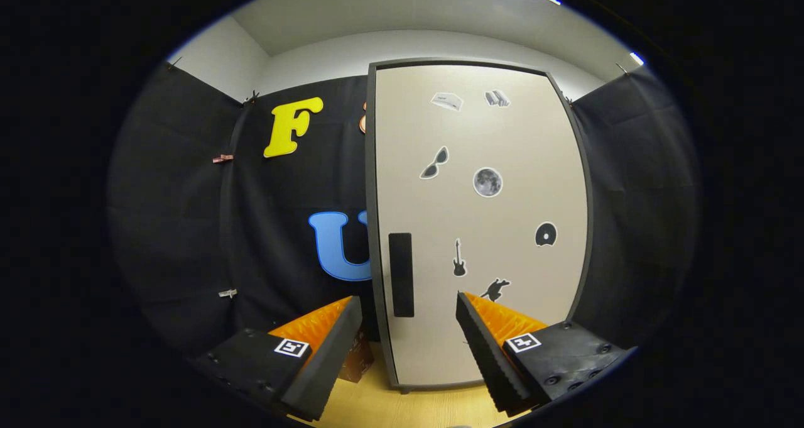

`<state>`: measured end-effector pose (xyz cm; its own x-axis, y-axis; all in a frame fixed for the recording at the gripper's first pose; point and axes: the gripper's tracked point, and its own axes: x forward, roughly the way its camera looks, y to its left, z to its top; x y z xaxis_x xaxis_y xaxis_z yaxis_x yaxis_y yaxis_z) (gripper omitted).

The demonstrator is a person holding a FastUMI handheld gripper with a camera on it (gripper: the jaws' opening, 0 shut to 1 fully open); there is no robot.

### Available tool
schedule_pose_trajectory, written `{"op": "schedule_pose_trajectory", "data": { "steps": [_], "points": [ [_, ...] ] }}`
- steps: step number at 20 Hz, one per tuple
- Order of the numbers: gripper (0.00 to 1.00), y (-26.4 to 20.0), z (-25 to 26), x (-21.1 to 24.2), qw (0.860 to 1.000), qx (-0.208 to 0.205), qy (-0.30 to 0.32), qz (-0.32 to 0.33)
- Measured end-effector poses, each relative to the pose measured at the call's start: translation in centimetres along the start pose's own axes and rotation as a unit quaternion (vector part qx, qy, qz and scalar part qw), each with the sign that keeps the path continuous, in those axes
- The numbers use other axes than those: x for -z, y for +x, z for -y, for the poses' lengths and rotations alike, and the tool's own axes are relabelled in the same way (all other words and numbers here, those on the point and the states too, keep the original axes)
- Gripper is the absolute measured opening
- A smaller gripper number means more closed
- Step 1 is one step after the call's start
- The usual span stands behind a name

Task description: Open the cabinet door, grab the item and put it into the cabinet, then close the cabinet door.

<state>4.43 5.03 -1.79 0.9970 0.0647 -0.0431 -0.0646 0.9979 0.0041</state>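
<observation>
The gripper (pixel 408 318) has its fingers (pixel 330 346) spread wide and holds nothing; neither finger touches anything. Beyond them stands the cabinet (pixel 374 164), upright on a pale wooden worktop (pixel 402 409), with the black cloth wall behind and to both sides. Its door (pixel 502 214) is shut, a light panel in a darker frame, and it carries several small stickers (sunglasses, a moon, a guitar, a disc among them). The handle (pixel 401 274), a dark vertical bar near the door's left edge, shows in the gap between the fingers, closer to the left one, and lies well ahead of the tips. A small brown item (pixel 358 356) sits on the worktop just beside the cabinet's lower left corner, partly hidden behind the left finger; what kind of thing it is cannot be told. A few clips (pixel 223 158) pin the cloth at the left.
</observation>
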Motion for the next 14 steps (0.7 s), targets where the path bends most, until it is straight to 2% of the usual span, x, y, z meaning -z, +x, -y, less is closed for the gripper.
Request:
{"op": "schedule_pose_trajectory", "data": {
  "steps": [6, 14],
  "points": [
    [0.97, 4.5, -1.2, 1.4, 1.000, 0.005, -0.007, -0.012],
    [0.95, 10.3, -0.2, 3.0, 0.999, 0.038, -0.007, -0.003]
  ]
}}
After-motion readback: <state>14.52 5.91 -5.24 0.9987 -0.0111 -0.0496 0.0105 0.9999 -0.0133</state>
